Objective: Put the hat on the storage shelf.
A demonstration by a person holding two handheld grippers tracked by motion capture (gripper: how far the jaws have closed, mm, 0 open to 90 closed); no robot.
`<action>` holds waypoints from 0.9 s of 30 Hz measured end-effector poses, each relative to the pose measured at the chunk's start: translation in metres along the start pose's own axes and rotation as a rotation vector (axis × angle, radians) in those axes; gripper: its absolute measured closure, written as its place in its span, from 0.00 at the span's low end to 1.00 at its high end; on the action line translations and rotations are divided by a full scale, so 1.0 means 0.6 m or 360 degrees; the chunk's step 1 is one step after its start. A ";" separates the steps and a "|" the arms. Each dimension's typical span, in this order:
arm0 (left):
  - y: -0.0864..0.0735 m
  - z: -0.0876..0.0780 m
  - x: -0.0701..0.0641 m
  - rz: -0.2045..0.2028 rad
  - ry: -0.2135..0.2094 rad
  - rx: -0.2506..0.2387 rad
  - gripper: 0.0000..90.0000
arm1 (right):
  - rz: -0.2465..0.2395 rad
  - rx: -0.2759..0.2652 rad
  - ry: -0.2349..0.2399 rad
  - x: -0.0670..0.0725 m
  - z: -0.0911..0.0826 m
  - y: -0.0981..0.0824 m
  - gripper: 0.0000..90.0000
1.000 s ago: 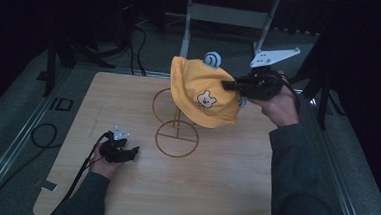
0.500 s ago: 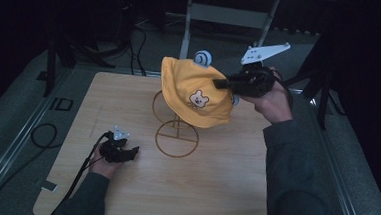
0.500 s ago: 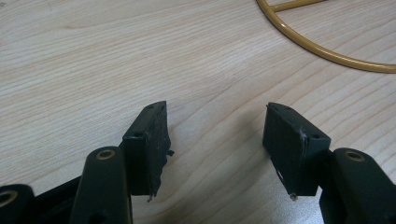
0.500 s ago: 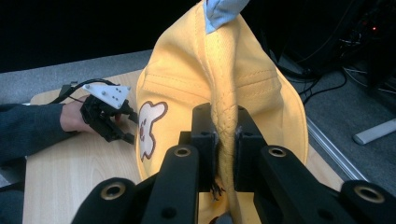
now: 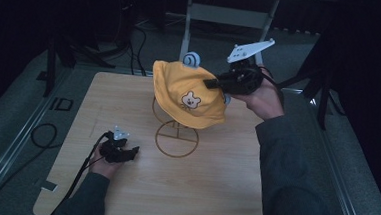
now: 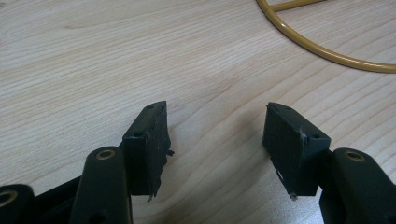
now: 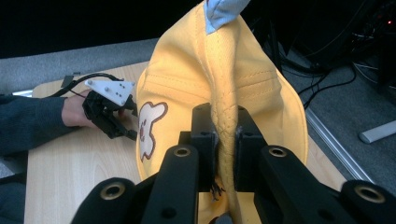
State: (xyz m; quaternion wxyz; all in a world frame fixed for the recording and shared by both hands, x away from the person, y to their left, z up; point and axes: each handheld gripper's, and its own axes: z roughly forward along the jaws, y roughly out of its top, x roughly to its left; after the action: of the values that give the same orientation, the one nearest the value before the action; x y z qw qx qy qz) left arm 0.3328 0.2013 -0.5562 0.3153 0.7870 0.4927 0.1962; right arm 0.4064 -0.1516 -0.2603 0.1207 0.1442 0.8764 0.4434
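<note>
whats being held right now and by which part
The right gripper pinches a fold of the yellow hat at its brim. The left gripper is open, holding nothing.

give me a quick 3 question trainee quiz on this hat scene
1. True or false: the right hand-held gripper is shut on the yellow fabric bear-face hat.
2. What lies on the light wooden table under the hat?
A. gold wire ring stand
B. blue bowl
3. Are the left hand-held gripper's jaws open or shut?

Key: 1 true; 2 A; 3 open, with nothing between them.
</note>
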 end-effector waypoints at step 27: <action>0.001 0.000 0.000 0.0000 0.0001 0.0007 0.46 | 0.0037 0.0120 0.0012 0.004 0.102 0.047 0.89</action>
State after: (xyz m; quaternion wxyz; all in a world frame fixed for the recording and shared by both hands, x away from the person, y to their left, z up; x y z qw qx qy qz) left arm 0.3330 0.2012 -0.5558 0.3134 0.7876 0.4931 0.1956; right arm 0.4289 -0.0892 -0.2731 0.1067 0.1573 0.8912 0.4119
